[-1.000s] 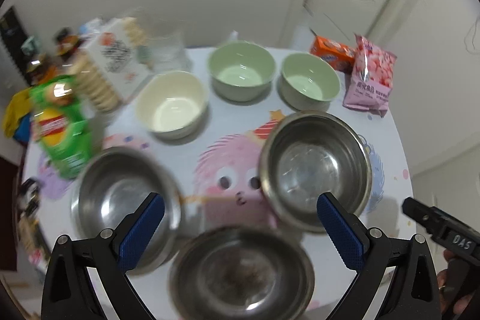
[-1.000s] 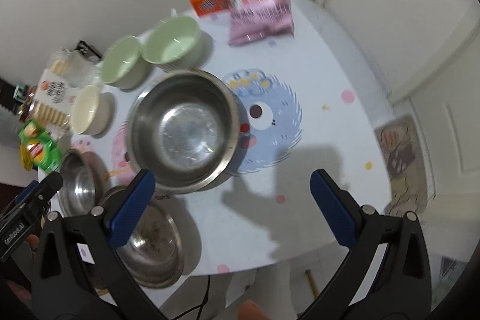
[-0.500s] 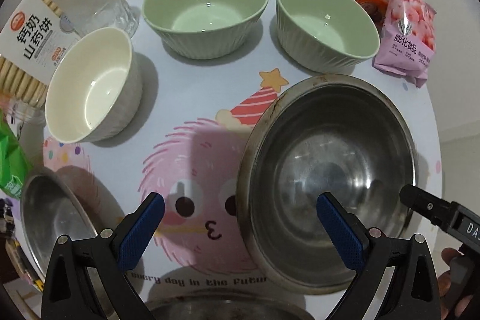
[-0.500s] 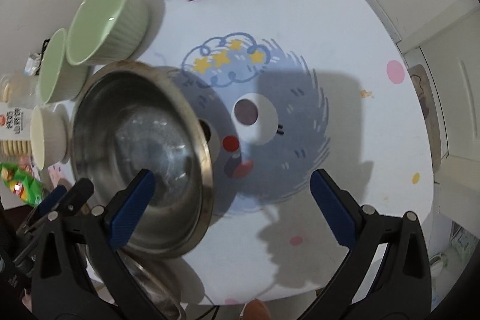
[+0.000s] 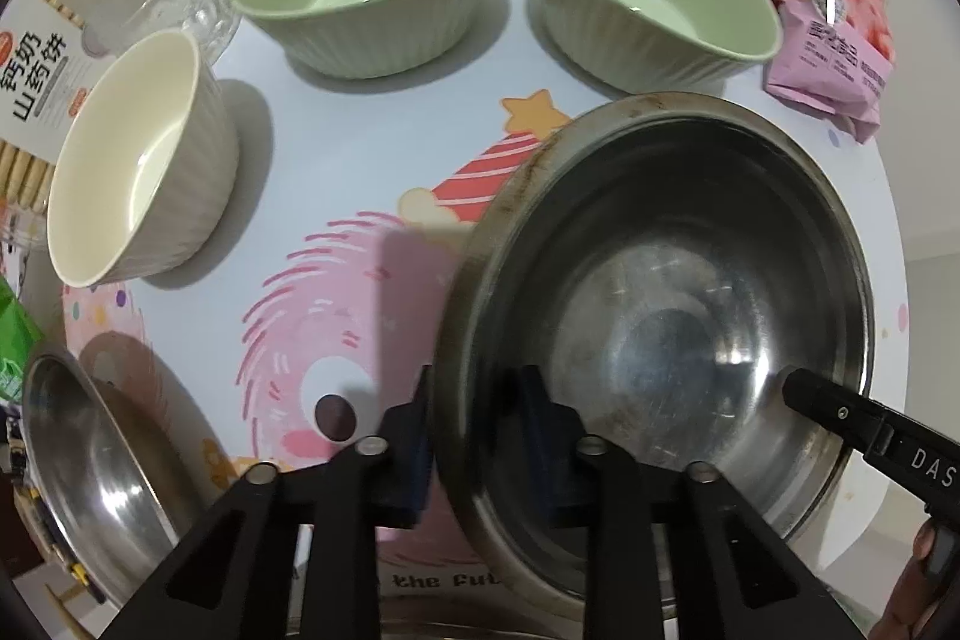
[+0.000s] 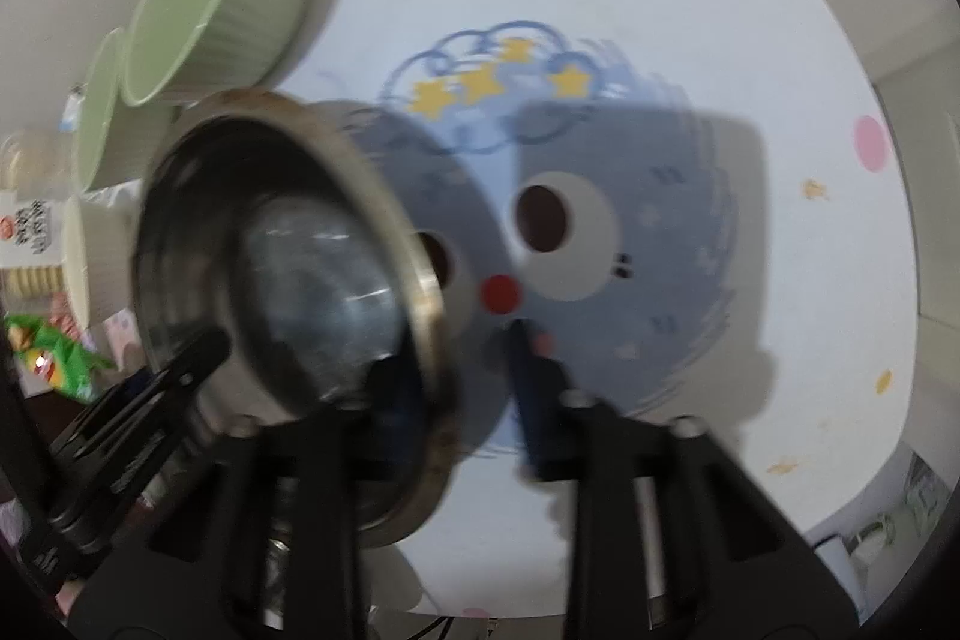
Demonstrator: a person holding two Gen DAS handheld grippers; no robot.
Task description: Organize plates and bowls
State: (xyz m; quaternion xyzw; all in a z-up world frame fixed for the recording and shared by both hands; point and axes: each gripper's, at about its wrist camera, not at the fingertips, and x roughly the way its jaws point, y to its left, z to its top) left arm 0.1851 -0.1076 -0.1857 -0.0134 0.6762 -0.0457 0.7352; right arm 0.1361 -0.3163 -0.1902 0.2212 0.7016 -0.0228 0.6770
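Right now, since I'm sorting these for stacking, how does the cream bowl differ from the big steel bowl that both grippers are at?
The cream bowl is ribbed and matte; the steel bowl is smooth, shiny and stained along its rim. The cream bowl is clearly smaller than the steel bowl. The cream bowl stands untouched, while the left gripper and right gripper are closing across the steel bowl's rim on opposite sides. Both are round, empty and mouth-up.

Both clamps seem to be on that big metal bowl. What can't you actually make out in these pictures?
- Right wrist view: motion blur hides whether the right gripper presses the large steel bowl; its jaws are closing astride the rim.
- Left wrist view: the smaller steel bowl is cut off by the edge.
- Left wrist view: the biscuit pack is partly cropped.
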